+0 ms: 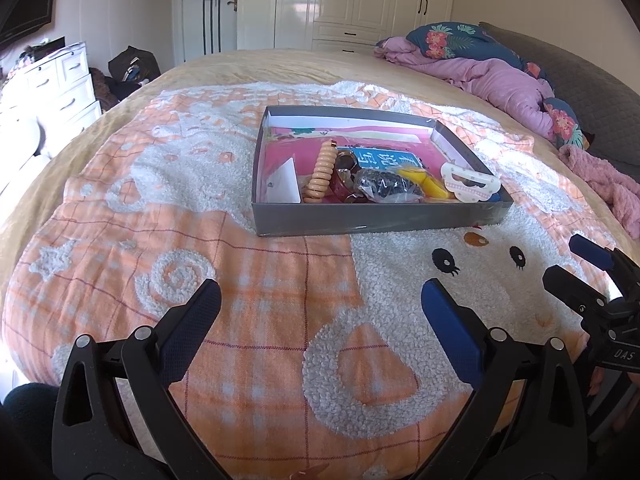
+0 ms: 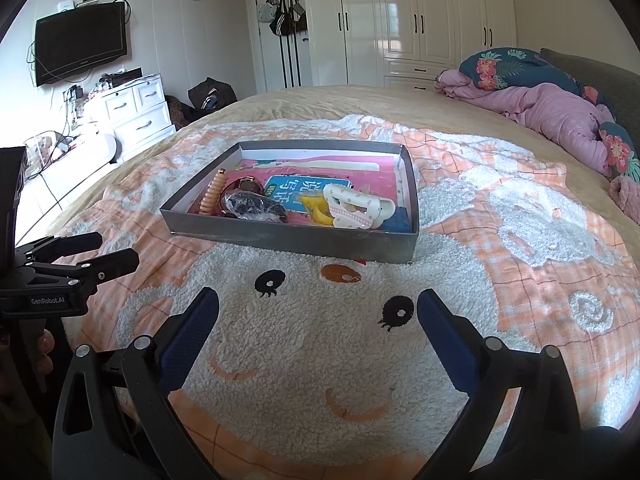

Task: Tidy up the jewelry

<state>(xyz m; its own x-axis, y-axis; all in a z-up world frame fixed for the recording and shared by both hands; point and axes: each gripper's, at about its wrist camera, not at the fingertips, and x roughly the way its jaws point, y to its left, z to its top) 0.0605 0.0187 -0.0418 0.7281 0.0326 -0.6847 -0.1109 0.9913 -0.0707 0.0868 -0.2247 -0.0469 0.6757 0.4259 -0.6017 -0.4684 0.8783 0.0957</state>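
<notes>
Left wrist view
- Left claw: fingers spread wide, nothing between them, hovering over the orange-and-white fleece blanket with a cartoon face.
- Jewelry: ahead of the claw and a little to its right, all inside the shallow grey cardboard box that sits on the blanket.
- Contents, crowded at the near wall: peach spiral coil band, dark red-brown bangle, clear bag of black beads, yellow plastic piece, white and pink claw hair clip, white card.
- Right claw: enters at the far right edge, jaws parted, holding nothing.

Right wrist view
- Right claw: spread open and empty, over the blanket's cartoon face.
- Box: straight ahead, just past the claw; the same pieces are heaped toward its near side, overlapping, on a pink and blue printed sheet.
- Left claw: off to the left, slightly parted.

Progress
- Gathered: every piece seen lies in the box; none shows on the blanket.
- Order: pieces touch and overlap in no neat rows. This fits either a pile awaiting sorting or items already collected into the box.
</notes>
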